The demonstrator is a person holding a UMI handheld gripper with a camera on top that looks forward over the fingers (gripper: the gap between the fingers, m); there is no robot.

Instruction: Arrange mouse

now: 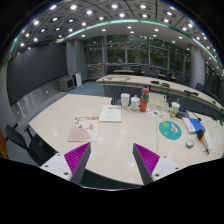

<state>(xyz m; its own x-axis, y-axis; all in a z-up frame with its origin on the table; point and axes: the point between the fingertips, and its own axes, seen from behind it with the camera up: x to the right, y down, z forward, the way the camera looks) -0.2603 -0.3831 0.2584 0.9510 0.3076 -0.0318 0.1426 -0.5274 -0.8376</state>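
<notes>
Tool (110, 158) raised above the near edge of the table (120, 140), aimed level across it; fingers spread wide with nothing between them, magenta pads (76, 157) facing inward; beyond the fingers, a pinkish sheet (82, 130) and a white paper (110, 114) lie flat; farther on, a red bottle (144, 99) and white cups (126, 99) stand upright; off to the right, a blue round disc (170, 129); a small white object (189, 143), possibly the mouse, lies near the table's right edge, well apart from the tool; office desks (170, 88) behind.
</notes>
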